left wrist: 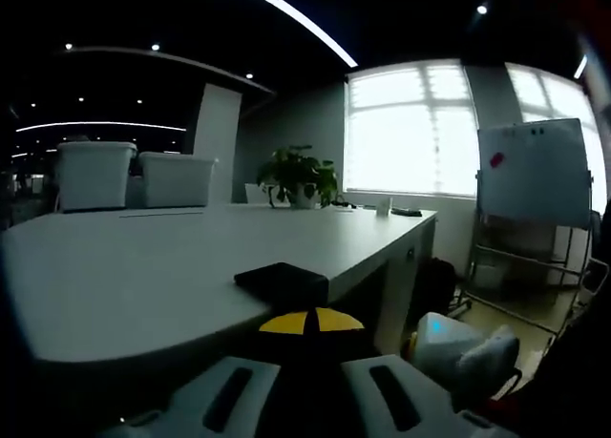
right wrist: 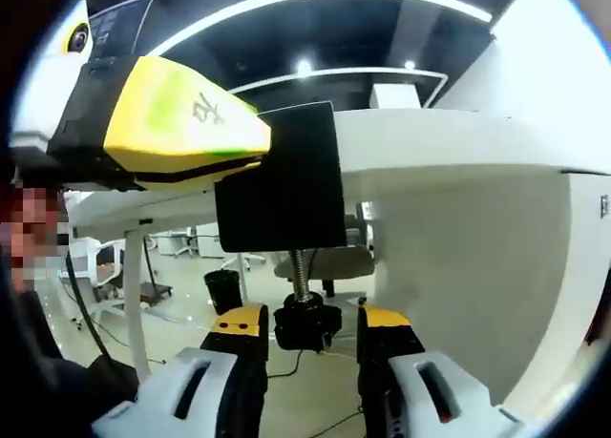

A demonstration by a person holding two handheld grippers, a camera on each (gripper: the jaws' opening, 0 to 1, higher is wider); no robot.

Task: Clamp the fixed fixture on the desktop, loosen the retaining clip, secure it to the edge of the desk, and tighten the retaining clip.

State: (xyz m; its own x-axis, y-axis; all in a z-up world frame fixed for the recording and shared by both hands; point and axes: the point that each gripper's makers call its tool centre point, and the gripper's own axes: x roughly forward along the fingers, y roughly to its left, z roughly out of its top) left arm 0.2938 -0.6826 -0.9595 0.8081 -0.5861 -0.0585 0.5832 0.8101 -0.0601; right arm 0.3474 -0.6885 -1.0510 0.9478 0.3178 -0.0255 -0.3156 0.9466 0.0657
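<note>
The fixture point(right wrist: 279, 180), a black clamp, sits on the edge of the desk point(right wrist: 449, 137); in the right gripper view its black body hangs over the desk's front edge, and a threaded screw runs down from it to a black knob point(right wrist: 305, 325), the retaining clip; in the left gripper view the fixture's upper plate point(left wrist: 283, 281) lies flat on the desktop point(left wrist: 143, 266) at the near rim.

The right gripper point(right wrist: 310, 335) stands under the desk with its 2 yellow-tipped jaws on either side of the knob, close against it; they appear to be gripping it, though contact is hard to confirm. The left gripper point(right wrist: 172, 123), seen from below in the right gripper view, reaches in from the left, its yellow jaw touching the fixture's upper corner; in its own view the yellow tips point(left wrist: 311, 321) meet just behind the black plate, closed on the fixture, as far as can be judged.

Progress, as a judgement: the fixture is already placed on the desk edge and steadied; what remains is tightening the knob, or finishing that tightening; whether the screw's pad already bears on the desk's underside cannot be told.

Surroundings: 2 white bins point(left wrist: 129, 176) and a potted plant point(left wrist: 299, 176) far across the desktop; a whiteboard point(left wrist: 535, 171) beside bright windows point(left wrist: 410, 128).
</note>
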